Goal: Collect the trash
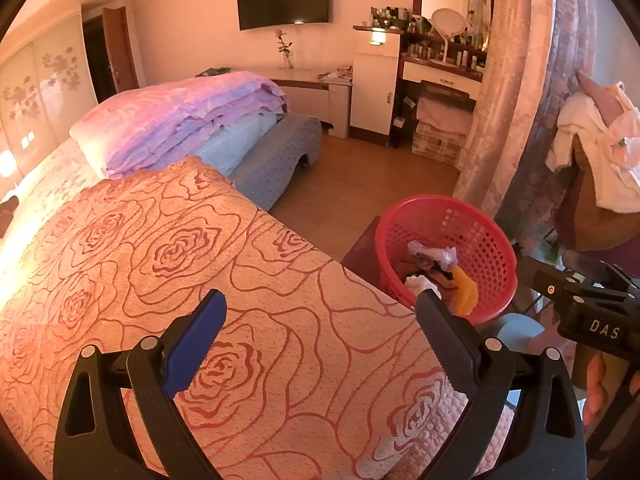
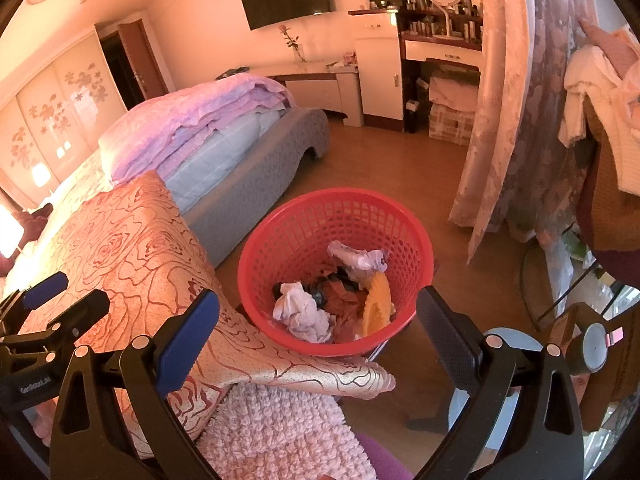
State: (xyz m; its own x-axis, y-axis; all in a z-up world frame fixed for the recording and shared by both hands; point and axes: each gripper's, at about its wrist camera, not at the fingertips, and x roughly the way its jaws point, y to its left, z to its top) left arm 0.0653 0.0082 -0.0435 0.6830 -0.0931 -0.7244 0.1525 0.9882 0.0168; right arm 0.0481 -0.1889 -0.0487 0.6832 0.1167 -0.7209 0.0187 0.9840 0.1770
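Observation:
A red plastic basket point(image 2: 280, 236) stands on the floor beside the bed; it also shows in the left wrist view point(image 1: 484, 248). In it lie crumpled white paper point(image 2: 302, 312), a crumpled plastic wrapper point(image 2: 356, 256), brown scraps and a yellow piece point(image 2: 376, 302). My right gripper point(image 2: 316, 316) is open and empty, above the basket's near rim. My left gripper point(image 1: 320, 316) is open and empty over the rose-patterned bedspread point(image 1: 160, 248), left of the basket. The right gripper's body point(image 1: 592, 308) shows at the right edge of the left wrist view.
Folded purple quilts point(image 2: 192, 128) lie on the bed. A grey bench point(image 2: 272, 160) stands at the bed's foot. Curtains point(image 2: 520, 120) hang to the right, and clothes point(image 2: 600, 92) drape over a chair. A dresser point(image 2: 440, 52) stands on the far wall. A pink fluffy cloth point(image 2: 280, 432) lies below my right gripper.

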